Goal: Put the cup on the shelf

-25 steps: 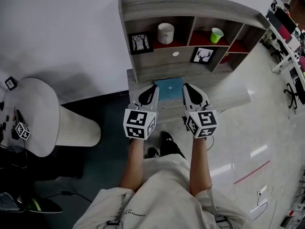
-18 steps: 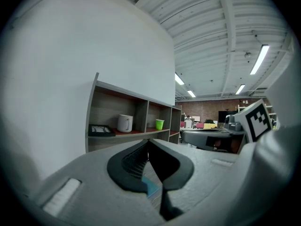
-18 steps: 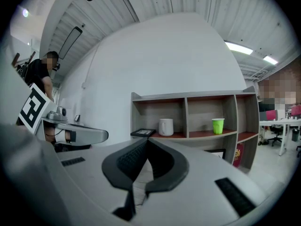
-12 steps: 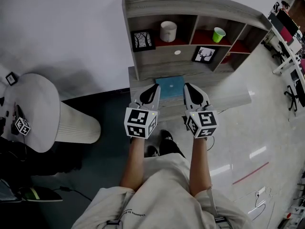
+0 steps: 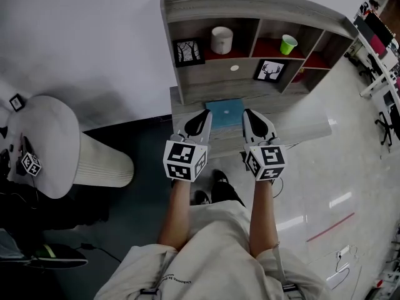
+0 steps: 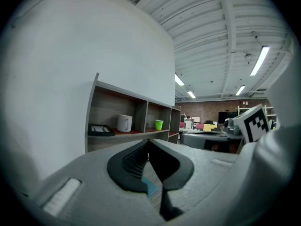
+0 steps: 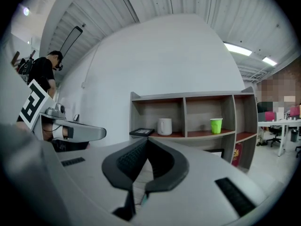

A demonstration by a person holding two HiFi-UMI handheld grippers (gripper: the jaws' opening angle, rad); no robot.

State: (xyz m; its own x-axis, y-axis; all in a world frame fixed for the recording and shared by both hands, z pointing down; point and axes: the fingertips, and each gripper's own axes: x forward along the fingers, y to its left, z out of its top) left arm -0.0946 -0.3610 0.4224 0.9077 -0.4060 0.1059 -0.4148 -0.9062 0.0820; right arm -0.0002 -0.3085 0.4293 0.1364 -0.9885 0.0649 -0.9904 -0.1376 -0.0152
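Observation:
A green cup [image 5: 287, 44] stands on the red-lined shelf [image 5: 250, 17] in the middle compartment; it also shows as the green cup [image 6: 159, 125] and the green cup [image 7: 216, 125]. A white mug [image 5: 220, 40] stands in the left compartment. My left gripper [image 5: 204, 115] and right gripper [image 5: 248, 115] hover side by side above the grey desk [image 5: 306, 127], on either side of a teal book [image 5: 224, 112]. Both are shut with nothing between the jaws. In the gripper views the tips of the left gripper [image 6: 148, 141] and the right gripper [image 7: 147, 140] meet.
Two framed pictures [image 5: 188, 52] [image 5: 269, 71] lean on the shelf unit. A round white table [image 5: 44, 149] stands at the left with a marker cube on it. Office desks and chairs [image 5: 378, 49] are at the far right. My legs are below.
The view has shifted slightly; both grippers stay shut above the desk in nearly the same spot.

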